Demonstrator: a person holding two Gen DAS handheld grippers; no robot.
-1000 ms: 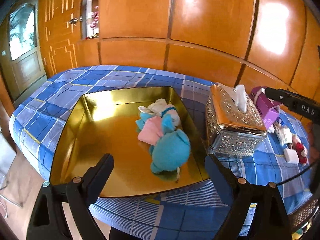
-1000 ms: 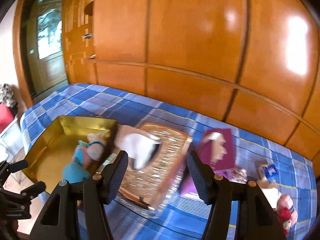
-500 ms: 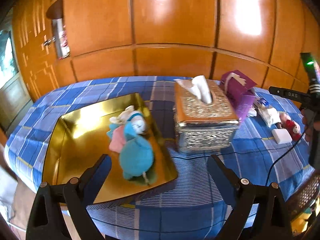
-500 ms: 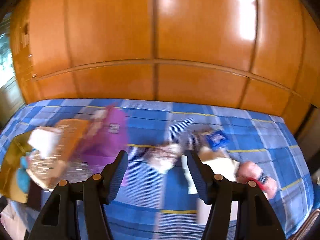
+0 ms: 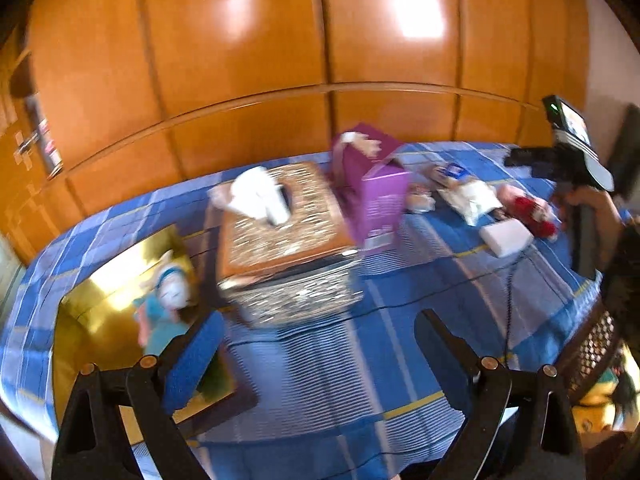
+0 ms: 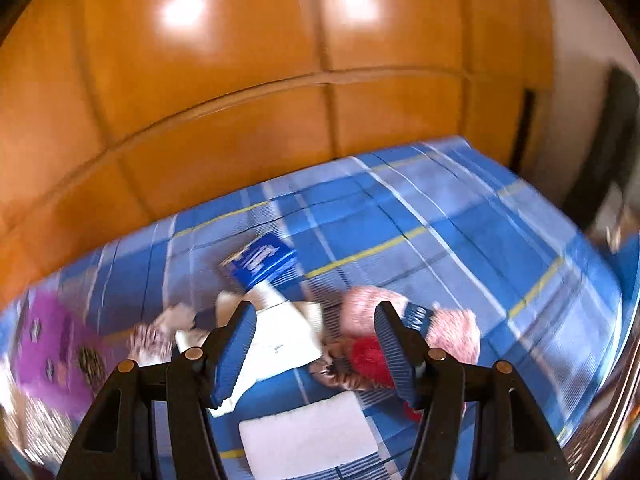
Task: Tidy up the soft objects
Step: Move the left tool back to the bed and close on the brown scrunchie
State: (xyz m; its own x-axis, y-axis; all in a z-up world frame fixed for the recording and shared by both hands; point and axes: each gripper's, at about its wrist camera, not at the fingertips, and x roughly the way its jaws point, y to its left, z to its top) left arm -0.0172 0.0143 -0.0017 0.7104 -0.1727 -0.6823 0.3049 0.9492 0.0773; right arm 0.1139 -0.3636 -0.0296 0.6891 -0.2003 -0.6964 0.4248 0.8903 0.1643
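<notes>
A gold tray (image 5: 86, 332) at the table's left holds a teal, pink and white plush toy (image 5: 166, 308). A pink and red plush doll (image 6: 368, 354) lies at the right end of the table, also in the left wrist view (image 5: 528, 208). My right gripper (image 6: 316, 350) is open and hovers just above the doll and a white cloth (image 6: 280, 340). A white block (image 6: 308, 440) lies in front of it. My left gripper (image 5: 320, 344) is open and empty over the blue checked cloth, right of the tray.
A silver tissue box (image 5: 280, 240) and a purple box (image 5: 376, 184) stand mid-table. A blue packet (image 6: 260, 260) lies behind the white cloth. A small beige toy (image 6: 156, 332) sits left of it. Orange wood panels back the table. A black cable (image 5: 508, 280) crosses the cloth.
Both grippers have swung right along the table. The right gripper has come down close over the pink and red doll. Both stay open.
</notes>
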